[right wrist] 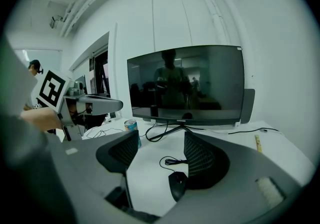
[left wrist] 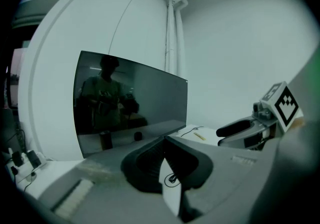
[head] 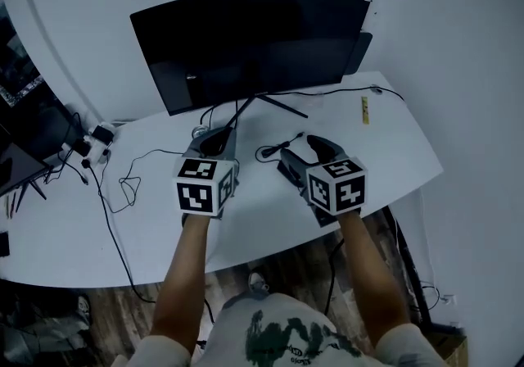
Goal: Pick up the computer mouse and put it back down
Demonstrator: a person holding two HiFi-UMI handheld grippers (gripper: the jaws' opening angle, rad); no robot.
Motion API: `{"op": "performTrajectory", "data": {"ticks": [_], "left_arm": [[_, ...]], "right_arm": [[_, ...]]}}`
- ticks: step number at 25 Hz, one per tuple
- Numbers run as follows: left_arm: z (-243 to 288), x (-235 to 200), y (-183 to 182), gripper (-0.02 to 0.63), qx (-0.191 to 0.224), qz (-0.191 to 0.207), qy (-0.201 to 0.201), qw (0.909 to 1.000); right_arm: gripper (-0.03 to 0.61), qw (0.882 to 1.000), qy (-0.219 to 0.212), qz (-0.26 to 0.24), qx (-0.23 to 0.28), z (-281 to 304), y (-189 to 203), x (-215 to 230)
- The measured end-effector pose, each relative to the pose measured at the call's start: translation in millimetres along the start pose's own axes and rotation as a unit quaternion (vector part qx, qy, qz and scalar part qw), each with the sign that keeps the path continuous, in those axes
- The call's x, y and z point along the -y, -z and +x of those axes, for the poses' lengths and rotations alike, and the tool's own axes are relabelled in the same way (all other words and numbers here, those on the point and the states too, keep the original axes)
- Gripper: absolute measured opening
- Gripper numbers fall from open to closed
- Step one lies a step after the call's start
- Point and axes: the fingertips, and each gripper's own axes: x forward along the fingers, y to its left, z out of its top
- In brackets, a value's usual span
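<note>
At the back of a white counter (head: 385, 152), a wide dark monitor (right wrist: 185, 83), with the person's shape mirrored in its glass. In front of the monitor's foot, a small black computer mouse (right wrist: 177, 184), lying flat on the counter. From the mouse, a thin black cord (right wrist: 170, 160), curled in a loop toward the monitor.

Open: the right hand-held gripper (right wrist: 161, 136), both jaws wide apart, pointing at the monitor and tipped a little down. Between those jaws, the mouse, down low and close against the jaw on the right side. Hard to tell whether touching that jaw or not. Not lifted, not squeezed.

Closed: the left hand-held gripper (left wrist: 164, 139), jaw tips together, nothing caught in them. Also aimed at the monitor. Under the shut tips, only a thin slice of bare counter and a bit of looped cord showing. Both tools in front of the monitor, side by side, not touching.

Just left of the monitor's foot, a small drink can (right wrist: 131, 126), standing up. Past the monitor's right end, a thin yellow stick (head: 365, 109), flat on the counter. Off to the monitor's left, loose black wires (head: 123, 185), trailing over the counter's edge toward some plugs (head: 97, 140). Behind the marker cubes, two bare forearms (head: 184, 275), reaching in toward the monitor.
</note>
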Motion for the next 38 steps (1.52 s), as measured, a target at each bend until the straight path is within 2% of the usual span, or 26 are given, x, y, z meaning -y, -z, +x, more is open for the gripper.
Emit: {"op": "performTrajectory", "data": {"ticks": [11,24,31,38], "left_arm": [[14,-18,-6,0.003,0.006,0.012,-0.012,0.9998],[30,1,-20,0.003,0.005,0.017,-0.083,0.9964],[38,19,-9,0.003,-0.019,0.018,-0.102,0.9944],[38,25,10,0.003,-0.031,0.007,-0.108,0.9936]], "right_arm": [[0.288,1.000,-0.015,-0.013,-0.006,33,-10,5],[0.288,0.996,-0.083,-0.036,-0.016,36,-7,37],[0.288,0.994,-0.099,-0.032,-0.035,33,8,59],[0.288,0.991,-0.110,-0.035,-0.067,40,35,61]]}}
